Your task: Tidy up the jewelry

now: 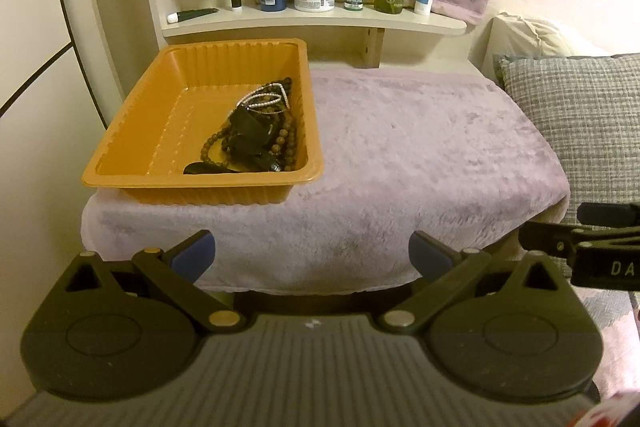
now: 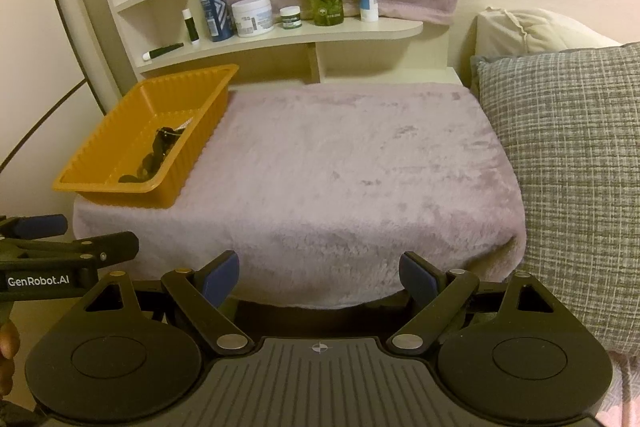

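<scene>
Both sets of fingers spread wide w/ nothing between, L gripper (image 1: 312, 255) and R gripper (image 2: 319, 277) held back off the towel-covered tabletop (image 2: 340, 167); jewelry pile (image 1: 256, 131) (bead strands, pearl bracelets) heaped inside orange tray (image 1: 132, 131) at left, presumably gathered there for containment.

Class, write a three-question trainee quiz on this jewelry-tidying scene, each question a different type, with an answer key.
1. True or false: the orange tray sits on the right half of the plush cover.
2. Multiple choice: the bead strands lie (A) on the shelf, (B) in the tray, (C) in the left gripper.
3. Fill in: both the left gripper and the right gripper have jaws that are ____ and hold nothing.

Key: 1 false; 2 B; 3 open.
</scene>
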Available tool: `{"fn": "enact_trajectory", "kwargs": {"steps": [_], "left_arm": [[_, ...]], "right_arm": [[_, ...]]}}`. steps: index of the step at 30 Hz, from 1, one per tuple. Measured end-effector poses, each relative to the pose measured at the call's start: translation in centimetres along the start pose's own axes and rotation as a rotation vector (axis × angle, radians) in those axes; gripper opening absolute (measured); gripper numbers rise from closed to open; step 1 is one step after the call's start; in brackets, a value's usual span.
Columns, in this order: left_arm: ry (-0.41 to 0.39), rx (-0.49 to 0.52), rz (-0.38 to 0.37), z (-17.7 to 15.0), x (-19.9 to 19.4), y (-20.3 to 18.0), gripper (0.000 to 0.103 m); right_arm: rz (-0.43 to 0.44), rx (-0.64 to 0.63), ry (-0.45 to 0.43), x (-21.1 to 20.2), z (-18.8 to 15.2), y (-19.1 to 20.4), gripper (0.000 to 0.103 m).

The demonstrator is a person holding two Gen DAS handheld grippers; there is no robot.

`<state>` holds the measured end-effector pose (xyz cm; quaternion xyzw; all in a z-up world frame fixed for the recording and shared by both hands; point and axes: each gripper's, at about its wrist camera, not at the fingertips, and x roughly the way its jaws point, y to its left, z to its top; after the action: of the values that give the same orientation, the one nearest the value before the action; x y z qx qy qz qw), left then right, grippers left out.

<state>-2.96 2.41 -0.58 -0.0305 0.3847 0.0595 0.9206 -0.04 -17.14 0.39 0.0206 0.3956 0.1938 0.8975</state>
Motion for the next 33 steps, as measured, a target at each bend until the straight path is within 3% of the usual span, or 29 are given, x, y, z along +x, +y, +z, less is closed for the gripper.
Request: {"fn": "enact_trajectory", "kwargs": {"steps": [33], "left_arm": [[-0.013,-0.026,-0.012,-0.13,-0.23,0.40,0.102]], "right_arm": [[0.003,-0.008,0.007,0.23,-0.13,0.09,0.087]]}}
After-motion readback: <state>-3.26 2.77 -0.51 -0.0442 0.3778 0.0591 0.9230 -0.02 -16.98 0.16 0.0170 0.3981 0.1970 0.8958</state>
